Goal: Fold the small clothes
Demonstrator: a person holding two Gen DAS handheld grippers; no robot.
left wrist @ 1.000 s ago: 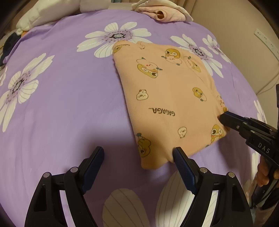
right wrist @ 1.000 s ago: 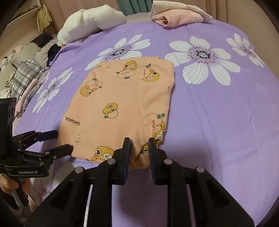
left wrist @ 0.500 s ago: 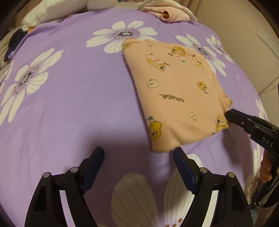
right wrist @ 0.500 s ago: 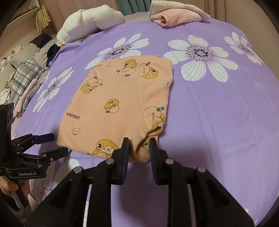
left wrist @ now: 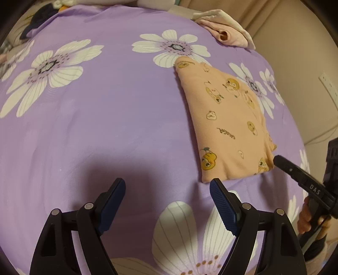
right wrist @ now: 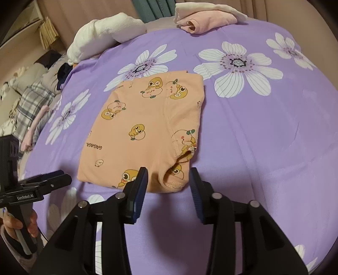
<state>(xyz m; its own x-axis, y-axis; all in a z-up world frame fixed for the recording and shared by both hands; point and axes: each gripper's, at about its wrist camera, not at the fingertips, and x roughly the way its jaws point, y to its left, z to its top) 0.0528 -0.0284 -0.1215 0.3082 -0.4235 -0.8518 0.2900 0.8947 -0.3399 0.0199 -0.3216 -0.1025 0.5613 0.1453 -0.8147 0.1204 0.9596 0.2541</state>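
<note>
Purple bedding printed with large white daisies [right wrist: 238,63] covers the bed that serves as the work surface. On it lies the peach cartoon-print garment [right wrist: 145,131], folded into a compact rectangle, just ahead of the right gripper [right wrist: 168,184] and ahead and to the right of the left gripper [left wrist: 166,197].

The right gripper's jaws have just been opening; the near hem of the garment sits between its fingertips, but the pads stand clear of the cloth on both sides, so it has let go. The left gripper is spread wide over bare sheet with nothing between its jaws, its right finger [left wrist: 221,203] just short of the garment's near corner.

This looks like the release at the end of a fold: the piece appears finished, or close to it. The next move probably calls for backing both grippers away without dragging the hem, then either moving the folded piece aside or reaching for another item.

Both grippers point steeply downward at the bed, each held from behind by a hand; the left hand [right wrist: 19,224] shows at the lower left of the right wrist view.

Beyond the garment, at the far edge, rest a folded pink and cream garment [right wrist: 207,20] and a white plush bundle [right wrist: 105,33].
</note>
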